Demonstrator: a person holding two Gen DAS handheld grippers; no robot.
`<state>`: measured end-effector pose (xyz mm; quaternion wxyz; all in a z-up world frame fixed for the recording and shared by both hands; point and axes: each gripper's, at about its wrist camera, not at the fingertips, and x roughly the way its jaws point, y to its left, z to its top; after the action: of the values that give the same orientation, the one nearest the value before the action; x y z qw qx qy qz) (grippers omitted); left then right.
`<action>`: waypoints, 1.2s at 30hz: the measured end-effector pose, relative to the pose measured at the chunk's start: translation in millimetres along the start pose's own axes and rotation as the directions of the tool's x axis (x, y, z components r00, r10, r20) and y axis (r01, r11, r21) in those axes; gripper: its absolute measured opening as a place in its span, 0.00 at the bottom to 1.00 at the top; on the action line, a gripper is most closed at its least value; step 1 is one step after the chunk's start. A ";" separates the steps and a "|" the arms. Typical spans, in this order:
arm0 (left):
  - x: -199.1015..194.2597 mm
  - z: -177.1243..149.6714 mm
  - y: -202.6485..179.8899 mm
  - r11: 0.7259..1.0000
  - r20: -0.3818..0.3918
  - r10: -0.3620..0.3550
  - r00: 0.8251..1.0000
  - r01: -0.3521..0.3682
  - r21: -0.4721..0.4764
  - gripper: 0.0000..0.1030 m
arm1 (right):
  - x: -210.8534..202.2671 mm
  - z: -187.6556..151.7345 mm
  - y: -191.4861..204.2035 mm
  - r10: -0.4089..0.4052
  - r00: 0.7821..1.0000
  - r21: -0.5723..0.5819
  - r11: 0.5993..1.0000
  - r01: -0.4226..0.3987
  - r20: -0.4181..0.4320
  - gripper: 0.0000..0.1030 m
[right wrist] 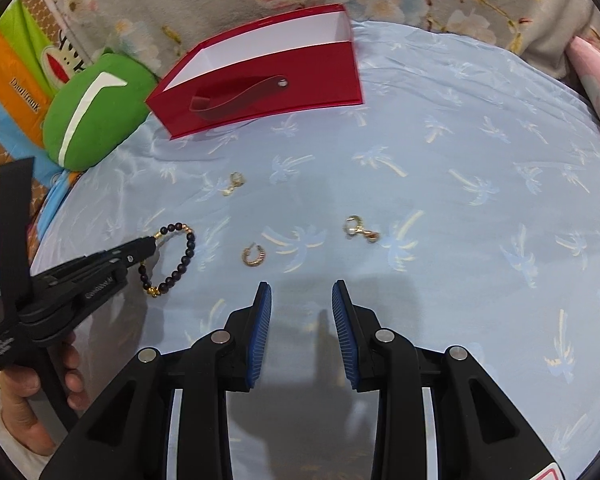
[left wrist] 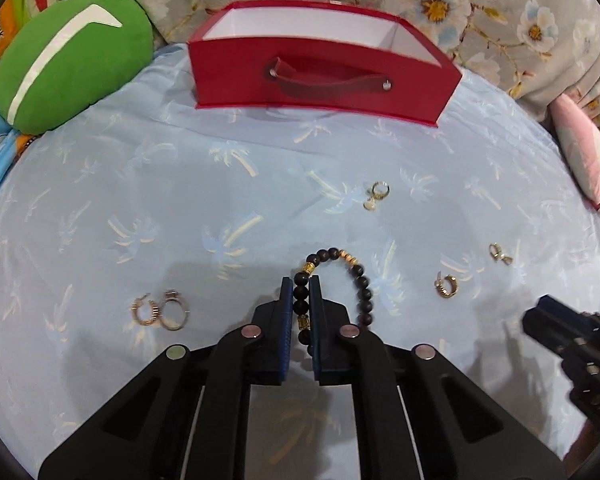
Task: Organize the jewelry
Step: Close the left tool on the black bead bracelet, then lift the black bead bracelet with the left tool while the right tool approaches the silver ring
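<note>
Left gripper [left wrist: 301,280] fingers pinching beaded bracelet [left wrist: 356,270], right gripper [right wrist: 301,286] fingers spread.

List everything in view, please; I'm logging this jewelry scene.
bead bracelet: 1, dark with gold beads, on sheet, between left tongs' fingers
earrings: 5, gold; pair left, three scattered right
box: 1, red, white inside, open, far side
sheet: 1, light blue, palm print
cushion: 1, green, far left
left tongs: shut on bracelet
right tongs: open, nothing held
hand: 1, holding left tool
</note>
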<state>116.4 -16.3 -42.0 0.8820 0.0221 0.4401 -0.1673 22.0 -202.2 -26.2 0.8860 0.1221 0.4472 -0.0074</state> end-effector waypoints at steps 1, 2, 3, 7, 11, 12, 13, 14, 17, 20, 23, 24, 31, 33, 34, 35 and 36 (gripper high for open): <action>-6.7 1.2 3.5 1.000 0.012 -0.003 1.000 0.003 -0.007 0.07 | 2.3 0.8 5.1 0.006 1.000 -0.012 1.000 -0.006 -0.002 0.30; -16.2 2.5 8.7 1.000 0.029 -0.006 1.000 0.007 -0.015 0.07 | 4.3 1.7 9.6 0.012 1.000 -0.020 1.000 -0.012 -0.003 0.30; -25.1 3.7 14.2 1.000 0.043 -0.010 0.999 0.011 -0.024 0.07 | 5.8 2.5 12.7 0.016 1.000 -0.024 1.000 -0.016 -0.004 0.30; -58.9 7.7 39.0 0.998 0.094 0.007 0.996 -0.002 -0.056 0.07 | 12.3 5.7 27.5 0.041 0.999 -0.043 0.998 -0.042 -0.011 0.30; -84.8 8.5 68.9 0.993 0.129 0.047 0.990 -0.032 -0.112 0.07 | 18.6 6.6 47.3 0.072 0.997 -0.074 0.995 -0.073 -0.026 0.30; -88.8 8.1 75.8 0.991 0.133 0.056 0.989 -0.039 -0.127 0.07 | 20.8 6.0 53.8 0.080 0.996 -0.086 0.993 -0.082 -0.031 0.30; -92.8 7.5 83.6 0.989 0.136 0.065 0.989 -0.046 -0.142 0.07 | 23.2 5.7 60.6 0.088 0.995 -0.100 0.991 -0.091 -0.036 0.30; -95.6 6.2 88.8 0.987 0.138 0.076 0.988 -0.054 -0.151 0.07 | 26.0 5.3 69.2 0.098 0.994 -0.116 0.988 -0.102 -0.043 0.30; -100.4 2.7 106.0 0.980 0.137 0.109 0.985 -0.084 -0.180 0.07 | 33.6 4.6 95.1 0.133 0.989 -0.160 0.977 -0.142 -0.062 0.30; -104.5 -0.9 119.4 0.974 0.139 0.121 0.983 -0.091 -0.207 0.07 | 42.6 3.9 125.7 0.157 0.985 -0.217 0.961 -0.170 -0.075 0.30; -106.8 -4.1 129.2 0.970 0.140 0.136 0.981 -0.103 -0.219 0.07 | 53.7 3.3 152.0 0.172 0.981 -0.259 0.947 -0.190 -0.091 0.30; -107.1 -5.0 132.5 0.969 0.140 0.136 0.981 -0.103 -0.224 0.07 | 57.5 3.7 158.8 0.174 0.980 -0.271 0.943 -0.193 -0.093 0.30; -104.0 -13.8 155.7 0.961 0.126 0.136 0.983 -0.100 -0.257 0.07 | 87.8 7.7 192.7 0.170 0.976 -0.310 0.929 -0.204 -0.135 0.30; -102.3 -15.0 159.4 0.960 0.123 0.134 0.983 -0.097 -0.263 0.07 | 94.4 7.2 197.4 0.168 0.976 -0.309 0.929 -0.205 -0.142 0.30; -102.0 -15.8 161.0 0.959 0.123 0.133 0.983 -0.097 -0.265 0.07 | 96.4 7.4 199.1 0.166 0.977 -0.311 0.929 -0.201 -0.135 0.30; -101.3 -16.4 162.8 0.959 0.122 0.132 0.984 -0.095 -0.267 0.07 | 97.2 7.3 200.0 0.163 0.978 -0.316 0.928 -0.196 -0.128 0.30; -101.2 -16.8 163.9 0.959 0.122 0.132 0.984 -0.095 -0.268 0.07 | 98.4 7.9 201.6 0.161 0.979 -0.322 0.927 -0.193 -0.124 0.30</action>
<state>98.7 169.3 9.2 0.9137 -0.0809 0.3941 -0.0579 111.9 1.0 -57.5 0.8687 0.0111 0.4708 0.1538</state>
